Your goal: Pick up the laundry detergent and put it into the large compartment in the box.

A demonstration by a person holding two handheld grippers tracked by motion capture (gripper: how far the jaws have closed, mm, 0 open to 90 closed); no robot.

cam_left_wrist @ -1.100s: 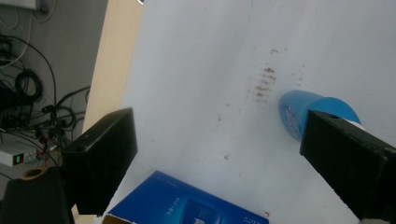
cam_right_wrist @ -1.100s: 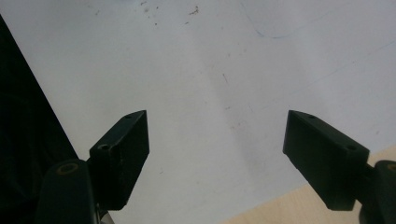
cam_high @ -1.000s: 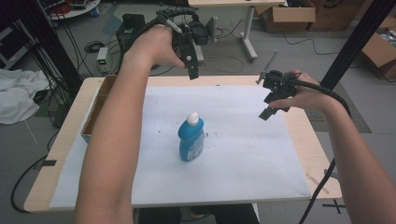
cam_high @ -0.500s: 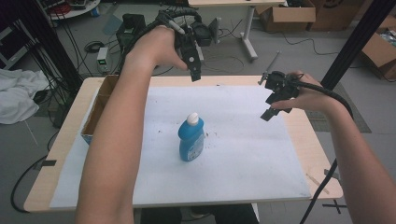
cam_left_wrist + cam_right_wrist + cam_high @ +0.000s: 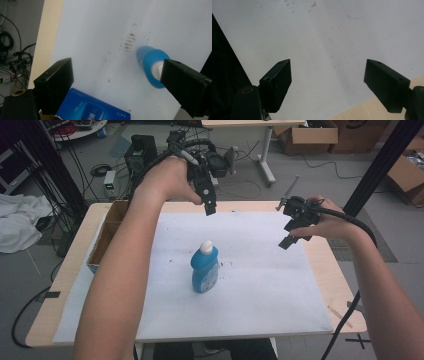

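Little has changed: both the left gripper [image 5: 209, 205] and right gripper [image 5: 292, 232] are still held spread above the blue bottle [image 5: 204, 268], whose cap is partly hidden in the left gripper view.

Grey floor [image 5: 320, 180] strewn with cables [image 5: 80, 175], cardboard boxes [image 5: 310, 137] behind a desk [image 5: 250, 124].

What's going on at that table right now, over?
Left tool open, raised above the far edge. Right tool open, empty. Blue bottle upright on white sheet, untouched. Nothing between.
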